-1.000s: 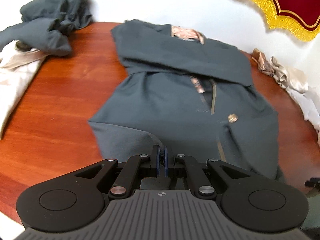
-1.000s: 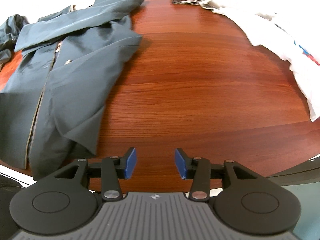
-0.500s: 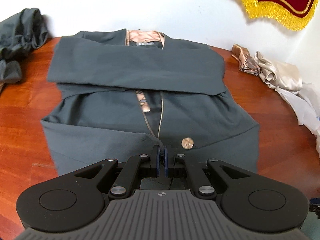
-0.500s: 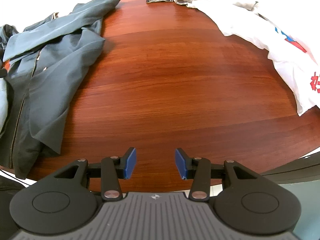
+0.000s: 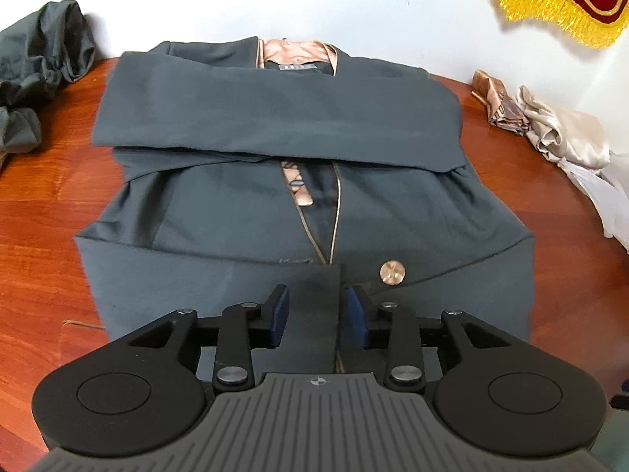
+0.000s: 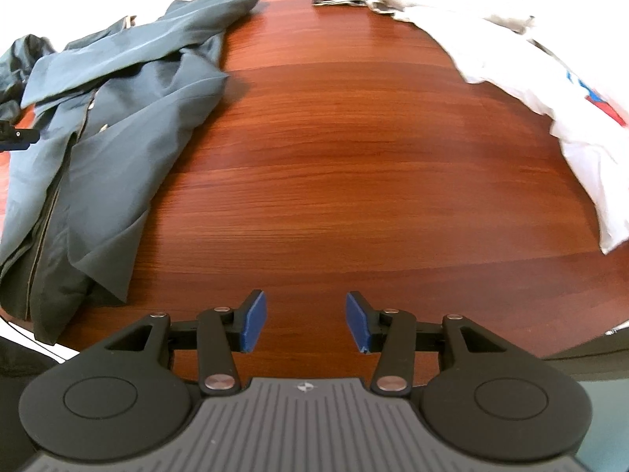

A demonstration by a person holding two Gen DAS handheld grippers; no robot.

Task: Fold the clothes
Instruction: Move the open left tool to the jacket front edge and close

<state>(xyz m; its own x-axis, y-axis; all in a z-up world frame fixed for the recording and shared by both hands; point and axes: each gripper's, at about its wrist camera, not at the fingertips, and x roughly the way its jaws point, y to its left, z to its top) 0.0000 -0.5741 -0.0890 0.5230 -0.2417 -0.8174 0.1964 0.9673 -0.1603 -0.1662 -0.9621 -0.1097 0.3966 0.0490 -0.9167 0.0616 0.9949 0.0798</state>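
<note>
Both tools point steeply down at the wooden bench [image 6: 354, 157]. On the left tool [image 5: 316, 316] the jaws are opening: the blue pads [image 5: 278, 314] stand apart, and a flap of the grey-green jacket's hem rises between them, its edge close to the right-hand pad, though the pads do not press on it. That jacket [image 5: 275, 126] lies face up on the bench straight ahead of the left tool, collar toward the white wall [image 5: 314, 0], with both sleeves folded across the chest, one over the other. Its front edges carry thin gold piping, a strip of patterned peach lining shows between them, and a round copper-coloured button [image 5: 392, 272] sits just beside the right-hand pad. The right tool [image 6: 306, 322] hangs over bare wood near the bench's front edge, its blue pads well apart with nothing between them. From this view the jacket lies to the left, and a tip of the left tool pokes in at the left edge above it. A crumpled dark green garment [image 5: 35, 74] lies at the far left of the bench. A folded patterned cloth [image 5: 499, 102] and a cream satin piece [image 5: 566, 129] lie at the far right, next to a white garment [image 6: 550, 78] with red and blue print. A red banner with gold fringe [image 5: 558, 4] hangs on the wall.
</note>
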